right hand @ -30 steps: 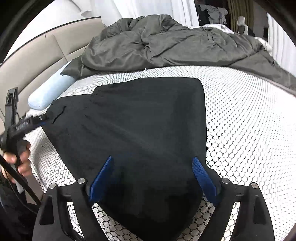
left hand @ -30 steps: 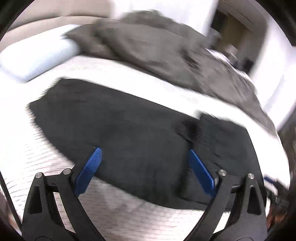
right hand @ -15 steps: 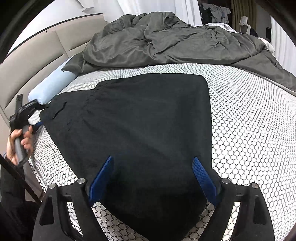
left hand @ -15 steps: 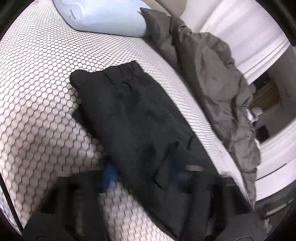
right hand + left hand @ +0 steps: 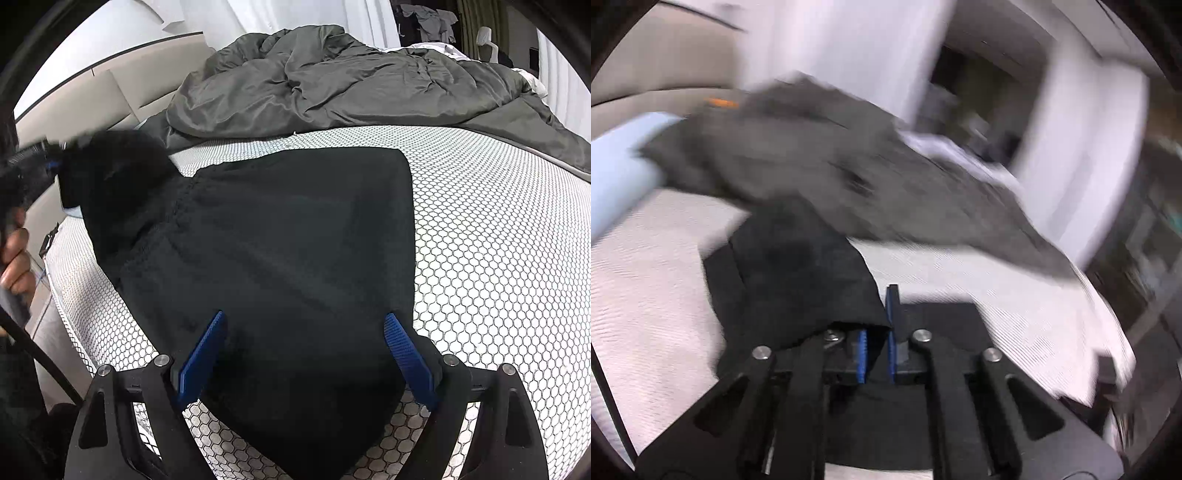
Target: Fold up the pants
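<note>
The black pants lie spread on the white honeycomb mattress. My right gripper is open, its blue pads just above the near part of the pants, empty. My left gripper is shut on the waist corner of the pants and holds that corner lifted off the bed; the left wrist view is motion-blurred. In the right wrist view the left gripper shows at the far left with the raised black cloth bunched at it.
A rumpled grey duvet covers the far side of the bed. A pale blue pillow lies by the beige headboard. A hand holds the left tool at the left edge.
My left gripper has closed on the waist corner of the pants and lifted it up off the mattress. The right gripper has stayed open over the near end.
</note>
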The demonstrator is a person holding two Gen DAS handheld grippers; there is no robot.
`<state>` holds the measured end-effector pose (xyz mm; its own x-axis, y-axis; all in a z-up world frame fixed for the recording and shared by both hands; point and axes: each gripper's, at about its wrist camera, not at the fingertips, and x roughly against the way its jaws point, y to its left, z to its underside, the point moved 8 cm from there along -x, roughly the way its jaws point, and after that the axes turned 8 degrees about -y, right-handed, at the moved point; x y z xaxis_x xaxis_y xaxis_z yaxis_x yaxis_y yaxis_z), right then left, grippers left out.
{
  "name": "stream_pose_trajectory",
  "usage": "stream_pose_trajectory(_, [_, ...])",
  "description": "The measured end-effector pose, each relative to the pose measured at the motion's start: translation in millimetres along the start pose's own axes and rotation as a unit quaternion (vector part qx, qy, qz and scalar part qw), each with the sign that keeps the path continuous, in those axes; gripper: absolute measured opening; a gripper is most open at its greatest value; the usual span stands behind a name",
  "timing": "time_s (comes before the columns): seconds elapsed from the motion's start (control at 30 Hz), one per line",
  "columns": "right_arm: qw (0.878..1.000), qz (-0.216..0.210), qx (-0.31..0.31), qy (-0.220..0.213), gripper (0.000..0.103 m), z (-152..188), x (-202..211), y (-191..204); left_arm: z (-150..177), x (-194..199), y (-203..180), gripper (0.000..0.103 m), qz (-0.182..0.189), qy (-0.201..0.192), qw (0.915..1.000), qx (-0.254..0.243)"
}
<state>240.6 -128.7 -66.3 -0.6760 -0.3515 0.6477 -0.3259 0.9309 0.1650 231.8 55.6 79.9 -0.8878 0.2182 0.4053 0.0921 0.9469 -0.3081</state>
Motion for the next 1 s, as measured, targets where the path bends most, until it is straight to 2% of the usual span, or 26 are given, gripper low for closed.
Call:
stream_pose_trajectory(0.03, [1.000,0.002,-0.002,-0.001,0.089,-0.1,1.3,-2.8,16.3,-15.1,-28.2,0.025,0.033,0.040,0.9985,-0.015])
stream_pose_trajectory(0.07, [1.000,0.005,-0.005,-0.002,0.089,0.2,2.2,-5.9,38.2,-29.4,-53.3,0.035,0.065,0.085,0.9940,-0.023])
stream_pose_trajectory(0.1, [1.000,0.010,-0.008,-0.001,0.089,0.6,2.8,-9.5,55.4,-37.4,-67.6,0.050,0.088,0.117,0.9888,-0.027])
stream_pose_trajectory(0.13, [1.000,0.016,-0.015,0.000,0.089,2.4,3.3,-16.4,74.8,-43.0,-78.5,0.054,0.107,0.146,0.9830,-0.027])
stream_pose_trajectory(0.2, [0.999,0.024,-0.029,0.004,0.089,5.4,4.2,-26.3,104.0,-45.3,-86.5,0.054,0.126,0.186,0.9739,-0.031])
stream_pose_trajectory(0.27, [0.998,0.032,-0.045,0.008,0.089,8.8,6.0,-38.6,118.8,-37.6,-85.0,0.058,0.160,0.208,0.9646,-0.016])
stream_pose_trajectory(0.3, [0.998,0.035,-0.052,0.008,0.089,9.5,7.3,-43.0,121.6,-31.2,-80.7,0.067,0.177,0.211,0.9613,-0.001])
stream_pose_trajectory(0.33, [0.997,0.039,-0.059,0.007,0.089,10.3,8.6,-48.1,123.4,-24.9,-75.4,0.081,0.189,0.209,0.9595,0.012])
stream_pose_trajectory(0.37, [0.997,0.042,-0.067,0.006,0.089,10.8,10.2,-52.2,123.9,-18.9,-69.0,0.084,0.191,0.205,0.9598,0.019])
stream_pose_trajectory(0.47, [0.995,0.046,-0.083,-0.004,0.089,6.6,14.2,-59.5,125.2,-0.1,-50.2,0.085,0.177,0.188,0.9661,-0.006])
stream_pose_trajectory(0.57, [0.995,0.030,-0.088,-0.036,0.089,-4.6,23.2,-53.3,106.5,13.9,-18.5,0.085,0.159,0.138,0.9776,0.007])
stream_pose_trajectory(0.63, [0.996,0.012,-0.078,-0.051,0.089,-14.5,25.4,-40.7,92.4,4.7,12.1,0.085,0.116,0.102,0.9876,0.028])
stream_pose_trajectory(0.7, [0.996,0.003,-0.065,-0.053,0.089,-20.8,21.9,-26.9,87.0,-1.0,45.5,0.085,0.050,0.069,0.9955,0.041])
stream_pose_trajectory(0.77, [0.998,-0.009,-0.046,-0.049,0.089,-27.9,12.0,-5.9,90.5,-8.8,68.3,0.085,0.000,0.070,0.9966,0.045])
stream_pose_trajectory(0.8, [0.998,-0.013,-0.031,-0.045,0.089,-30.4,5.8,7.0,97.0,-16.1,82.9,0.085,-0.024,0.082,0.9951,0.049])
stream_pose_trajectory(0.9, [0.999,-0.016,0.014,-0.036,0.089,-32.6,-9.3,38.8,112.3,-26.5,117.2,0.085,-0.068,0.108,0.9903,0.055])
stream_pose_trajectory(0.97, [0.998,-0.022,0.052,-0.022,0.089,-29.3,-21.0,63.4,125.8,-37.7,137.5,0.085,-0.083,0.133,0.9852,0.070])
stream_pose_trajectory(1.0, [0.997,-0.017,0.076,-0.011,0.089,-26.4,-28.5,74.1,130.6,-40.7,142.1,0.085,-0.079,0.139,0.9839,0.080])
